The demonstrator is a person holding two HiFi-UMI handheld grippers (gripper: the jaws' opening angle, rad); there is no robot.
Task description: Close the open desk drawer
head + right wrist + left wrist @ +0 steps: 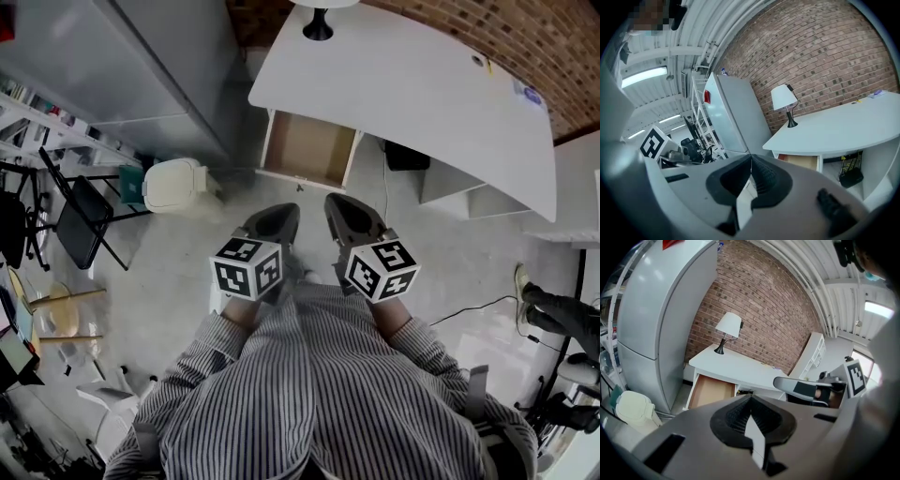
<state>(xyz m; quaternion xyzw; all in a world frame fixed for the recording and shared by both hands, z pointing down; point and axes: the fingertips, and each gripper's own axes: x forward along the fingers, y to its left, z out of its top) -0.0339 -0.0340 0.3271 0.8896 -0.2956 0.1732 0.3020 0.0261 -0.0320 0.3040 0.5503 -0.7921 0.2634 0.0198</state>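
Head view, looking steeply down. The desk drawer (309, 150) stood pulled out from under the left end of the white desk (403, 84), upper centre of the frame, its brown bottom bare. The lamp (318, 26) showed only its black base at the top edge, on the desk's left end.

The left gripper (274, 217) and the right gripper (349, 214) were held side by side at frame centre, just below the drawer's front and apart from it. Both pointed toward the drawer. The striped shirt (319, 384) filled the lower middle.

In the left gripper view, the jaws were pressed together with nothing between them. The drawer (711, 391) lay open at centre left, beyond the tips. The right gripper view showed the same: jaws closed tip to tip and empty, with the drawer (802, 162) seen under the desk top at right of centre.

A white bin (173, 185) stood on the floor left of the drawer, beside a grey cabinet (141, 66). A black folding chair (82, 220) was at far left. A brick wall (487, 28) ran behind the desk.
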